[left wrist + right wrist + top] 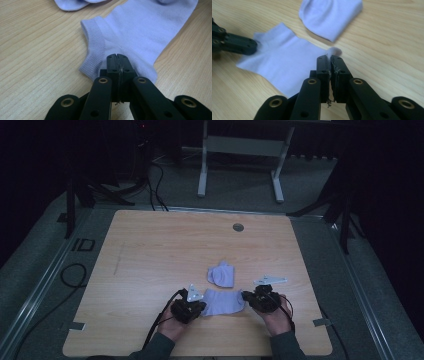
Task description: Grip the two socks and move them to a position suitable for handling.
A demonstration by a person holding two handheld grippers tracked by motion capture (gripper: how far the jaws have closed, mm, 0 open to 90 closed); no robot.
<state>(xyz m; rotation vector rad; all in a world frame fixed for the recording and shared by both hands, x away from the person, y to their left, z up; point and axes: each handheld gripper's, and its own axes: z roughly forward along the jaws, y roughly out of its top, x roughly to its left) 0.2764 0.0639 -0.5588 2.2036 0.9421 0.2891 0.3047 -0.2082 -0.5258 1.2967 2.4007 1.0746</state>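
Observation:
A flat lavender sock [223,302] lies near the front of the wooden table [150,250], stretched between both grippers. My left gripper [200,306] is shut on its ribbed cuff end; in the left gripper view the jaws [116,55] meet over the sock [140,32]. My right gripper [246,296] is shut on the opposite end, and in the right gripper view a tuft of fabric pokes up between the closed jaws [330,57]. The sock [282,57] runs from there to the left gripper [237,43]. A second lavender sock [221,275], bunched up, lies just behind.
A round cable hole [238,227] sits near the table's far edge. A white table frame [240,150] stands on the floor beyond. Black cables [72,275] lie on the floor at the left. The second sock [330,17] lies close behind the held one.

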